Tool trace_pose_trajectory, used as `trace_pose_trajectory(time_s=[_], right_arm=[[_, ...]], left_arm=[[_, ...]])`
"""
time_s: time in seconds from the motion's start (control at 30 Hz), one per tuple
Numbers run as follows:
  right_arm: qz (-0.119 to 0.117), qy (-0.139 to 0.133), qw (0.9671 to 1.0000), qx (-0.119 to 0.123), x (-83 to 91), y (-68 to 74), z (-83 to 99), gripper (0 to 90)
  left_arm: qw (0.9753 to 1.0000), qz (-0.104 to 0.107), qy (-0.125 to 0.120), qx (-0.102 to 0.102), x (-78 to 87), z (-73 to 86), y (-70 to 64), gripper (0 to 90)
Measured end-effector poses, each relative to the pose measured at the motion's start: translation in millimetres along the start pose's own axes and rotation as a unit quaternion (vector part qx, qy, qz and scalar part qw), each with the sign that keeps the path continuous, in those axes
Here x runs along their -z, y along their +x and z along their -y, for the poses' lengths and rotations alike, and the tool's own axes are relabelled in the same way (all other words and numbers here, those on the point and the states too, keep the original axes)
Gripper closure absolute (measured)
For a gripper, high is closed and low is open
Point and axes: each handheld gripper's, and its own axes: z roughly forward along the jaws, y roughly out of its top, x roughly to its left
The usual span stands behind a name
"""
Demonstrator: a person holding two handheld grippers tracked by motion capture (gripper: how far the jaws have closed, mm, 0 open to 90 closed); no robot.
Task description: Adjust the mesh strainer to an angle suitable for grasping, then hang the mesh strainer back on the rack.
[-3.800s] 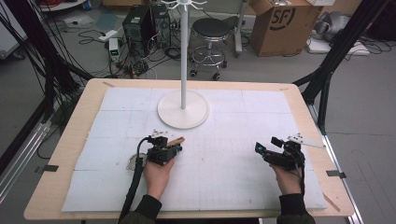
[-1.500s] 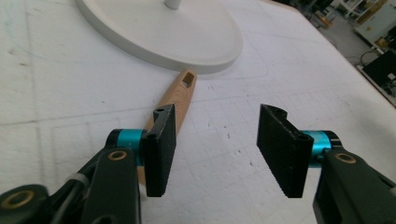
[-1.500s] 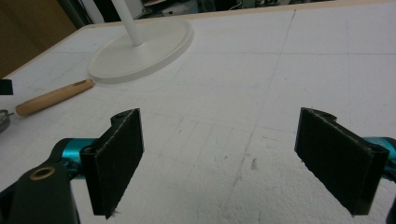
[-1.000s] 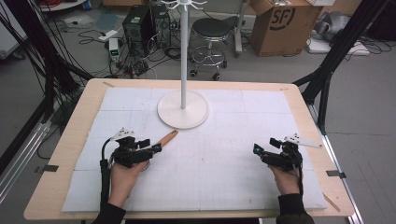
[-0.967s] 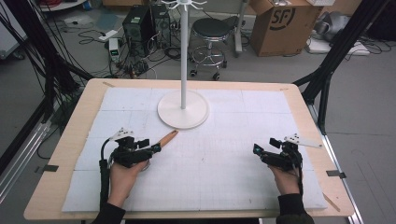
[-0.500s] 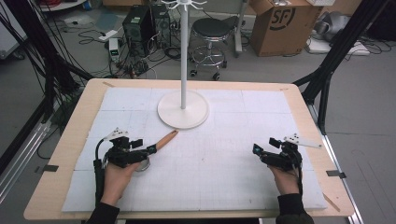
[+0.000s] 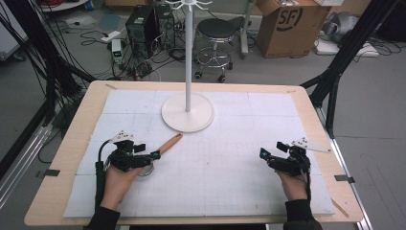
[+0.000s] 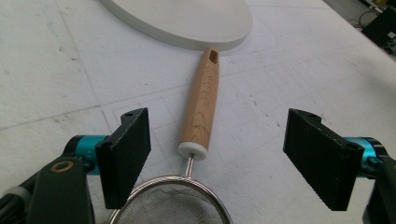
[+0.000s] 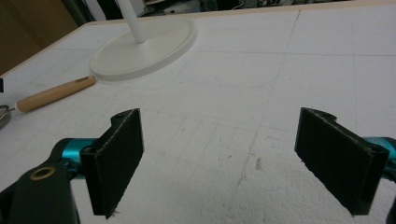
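We see the left tongs (image 8: 217, 158) spread wide over the strainer (image 8: 180, 198), gripping nothing (its wooden handle (image 8: 202, 100) reaches the stand base (image 8: 187, 21)). The right tongs (image 9: 219, 161) gape over bare worktop (image 9: 280, 70).

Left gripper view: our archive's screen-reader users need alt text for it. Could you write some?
A strainer with a wooden handle lies on a white table cover, seen between the open jaws of the left gripper. The mesh bowl sits at the bottom edge, and the handle points away toward the round white base of a stand.
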Motion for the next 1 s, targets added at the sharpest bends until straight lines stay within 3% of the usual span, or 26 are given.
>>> trace_pose_trajectory(time_s=[0.13, 0.3, 0.67, 0.83, 1.0], right_arm=[[0.001, 0.0, 1.0, 0.0, -0.1, -0.4, 0.1, 14.7], [0.001, 0.0, 1.0, 0.0, 0.0, 0.0, 0.2, 14.7], [0.005, 0.002, 1.0, 0.001, 0.4, -0.6, 1.8, 14.7], [0.005, 0.008, 0.9999, 0.004, -1.2, 0.8, 2.4, 14.8], [0.006, 0.006, 1.0, 0.003, -0.4, -0.1, 2.6, 14.7]], left_arm=[[0.9998, 0.013, 0.013, 0.002, -1.2, -1.1, 1.6, 24.2], [0.9994, 0.009, 0.03, -0.015, -5.1, -1.3, -1.0, 25.4], [0.9977, 0.01, 0.064, -0.019, -20.1, -2.9, 5.5, 35.1], [0.9946, -0.004, 0.091, -0.05, -25.0, -7.2, 0.7, 43.0], [0.9919, -0.012, 0.109, -0.064, -28.9, -7.6, -0.9, 51.8]])
